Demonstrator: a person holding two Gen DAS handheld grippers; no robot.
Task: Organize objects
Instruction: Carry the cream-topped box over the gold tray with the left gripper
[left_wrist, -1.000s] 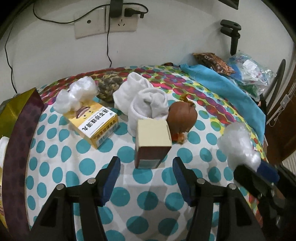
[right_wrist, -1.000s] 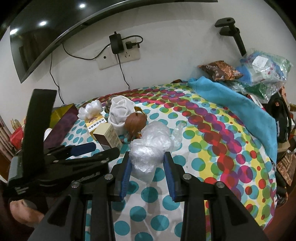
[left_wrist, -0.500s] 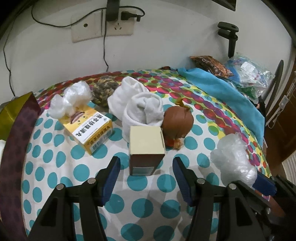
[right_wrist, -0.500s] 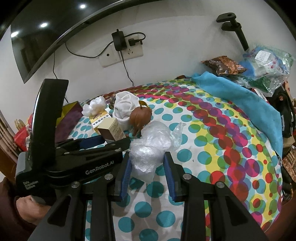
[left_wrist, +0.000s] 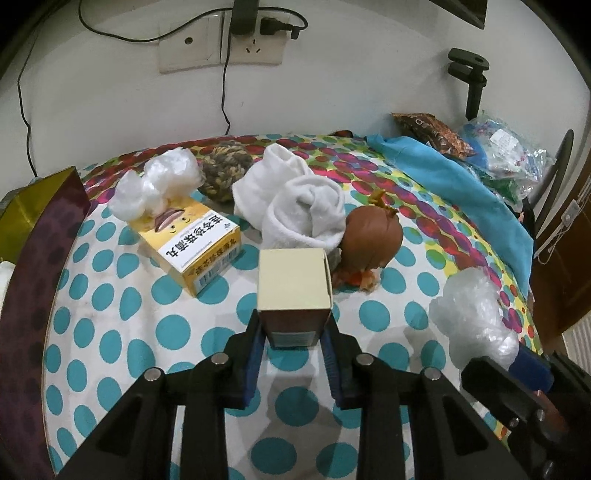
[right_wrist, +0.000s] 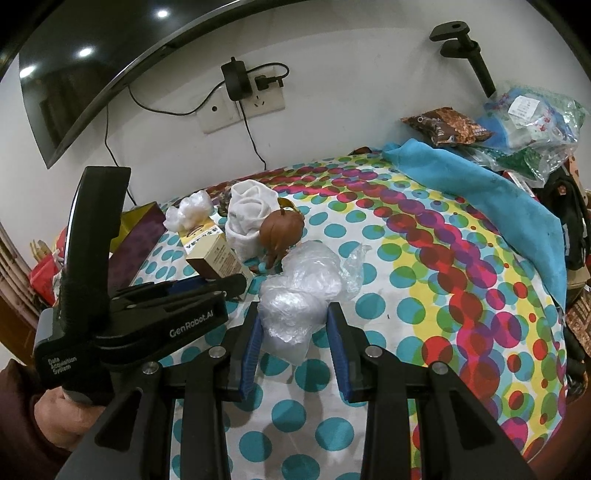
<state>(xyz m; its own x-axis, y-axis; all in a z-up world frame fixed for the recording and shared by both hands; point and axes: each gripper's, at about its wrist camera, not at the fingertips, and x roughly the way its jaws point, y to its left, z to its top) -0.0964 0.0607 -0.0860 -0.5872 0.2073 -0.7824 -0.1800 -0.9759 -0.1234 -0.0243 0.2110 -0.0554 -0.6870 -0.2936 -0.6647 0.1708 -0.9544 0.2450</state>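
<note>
At the far left edge of the polka-dot tablecloth (left_wrist: 110, 343) lies a gold and dark purple box (left_wrist: 40, 206). Right of it, toward the wall, a crumpled white plastic wad (left_wrist: 157, 186) rests against the far end of a yellow medicine carton (left_wrist: 192, 243) lying flat, with a knotted rope ball (left_wrist: 223, 170) just behind. Next come two rolled white socks (left_wrist: 295, 206) touching each other.

Near the centre, the left gripper (left_wrist: 293, 332) has just closed its jaws, and its blue pads now clamp both sides of a small upright cream-and-brown box (left_wrist: 293, 291), which stands on the cloth just in front of the socks. Just right of the box sits a brown doll head (left_wrist: 371, 240), touching the nearer sock.

Further right and nearer, the right gripper (right_wrist: 293, 325) is clamped on a clear crumpled plastic bag (right_wrist: 299, 295), which still rests on the cloth; in the left wrist view that bag shows at the right edge. A hand (right_wrist: 61, 413) holds the left gripper's handle at the lower left of the right wrist view.

Along the far right lies a blue cloth (left_wrist: 454, 192), with snack packets (right_wrist: 517, 125) piled beyond it by the wall.
</note>
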